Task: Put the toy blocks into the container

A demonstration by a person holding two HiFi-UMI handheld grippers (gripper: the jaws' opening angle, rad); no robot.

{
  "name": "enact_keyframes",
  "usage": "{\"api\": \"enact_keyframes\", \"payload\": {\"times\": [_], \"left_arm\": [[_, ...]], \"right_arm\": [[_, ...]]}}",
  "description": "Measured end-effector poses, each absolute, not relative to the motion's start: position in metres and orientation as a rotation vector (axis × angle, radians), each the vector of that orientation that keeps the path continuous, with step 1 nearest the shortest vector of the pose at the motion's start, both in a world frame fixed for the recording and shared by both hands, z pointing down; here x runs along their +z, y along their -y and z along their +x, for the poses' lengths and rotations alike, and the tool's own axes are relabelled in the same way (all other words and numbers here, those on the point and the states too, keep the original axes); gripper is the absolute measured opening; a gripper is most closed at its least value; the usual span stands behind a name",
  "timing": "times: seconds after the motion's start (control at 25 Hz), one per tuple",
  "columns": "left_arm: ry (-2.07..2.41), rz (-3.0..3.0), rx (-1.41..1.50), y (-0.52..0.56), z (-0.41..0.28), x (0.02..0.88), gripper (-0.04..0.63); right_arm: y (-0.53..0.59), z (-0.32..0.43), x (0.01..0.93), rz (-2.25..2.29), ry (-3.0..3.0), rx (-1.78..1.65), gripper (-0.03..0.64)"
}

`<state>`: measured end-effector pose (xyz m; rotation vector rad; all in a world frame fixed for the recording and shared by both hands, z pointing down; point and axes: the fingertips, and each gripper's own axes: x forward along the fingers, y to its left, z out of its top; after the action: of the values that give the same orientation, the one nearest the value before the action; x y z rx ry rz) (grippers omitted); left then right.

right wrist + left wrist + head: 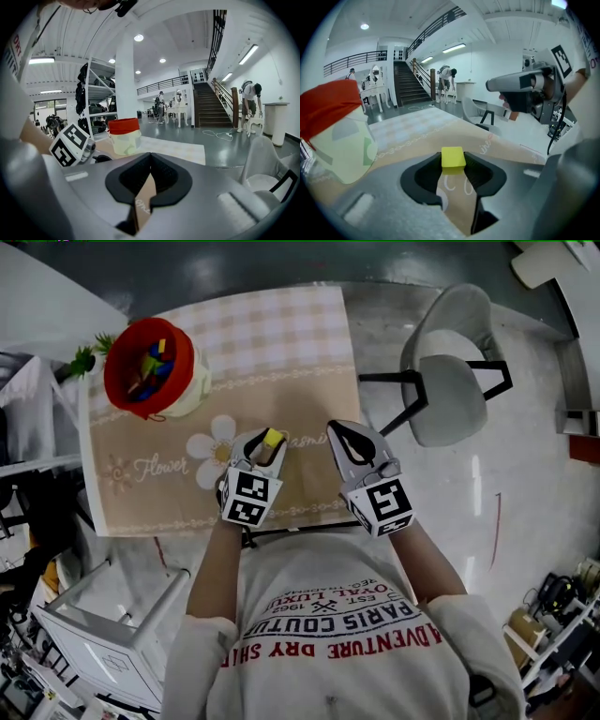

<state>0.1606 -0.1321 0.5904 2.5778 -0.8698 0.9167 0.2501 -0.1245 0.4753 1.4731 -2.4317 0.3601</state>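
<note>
Left tool (269, 444) grips yellow block (453, 157) at its tips, over the bench (281, 343); we note right tool (150, 159) closed, empty. Well apart stands the red-rimmed container (114, 371), blocks (150, 367) inside.

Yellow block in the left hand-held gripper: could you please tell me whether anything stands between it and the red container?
Nothing visible does. The left hand-held gripper grips the yellow block; only bare cloth lies between it and the container.
</note>
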Motion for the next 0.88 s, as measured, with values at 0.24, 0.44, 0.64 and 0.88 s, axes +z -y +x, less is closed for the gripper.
{"api": "enact_keyframes", "payload": {"times": [0.24, 0.44, 0.64, 0.88], "left_arm": [[0.917, 2.657, 0.802, 0.155, 0.129, 0.533, 0.155], [0.979, 2.736, 0.725, 0.171, 0.094, 0.489, 0.155], [1.023, 2.804, 0.634, 0.19, 0.06, 0.449, 0.155], [1.08, 2.849, 0.562, 0.222, 0.018, 0.415, 0.155]], "right_arm": [[0.137, 0.218, 0.465, 1.463, 2.442, 0.324, 0.002], [0.149, 0.181, 0.451, 1.492, 2.464, 0.337, 0.002], [0.163, 0.142, 0.432, 1.521, 2.475, 0.307, 0.002], [0.18, 0.103, 0.416, 1.546, 2.471, 0.253, 0.002]]}}
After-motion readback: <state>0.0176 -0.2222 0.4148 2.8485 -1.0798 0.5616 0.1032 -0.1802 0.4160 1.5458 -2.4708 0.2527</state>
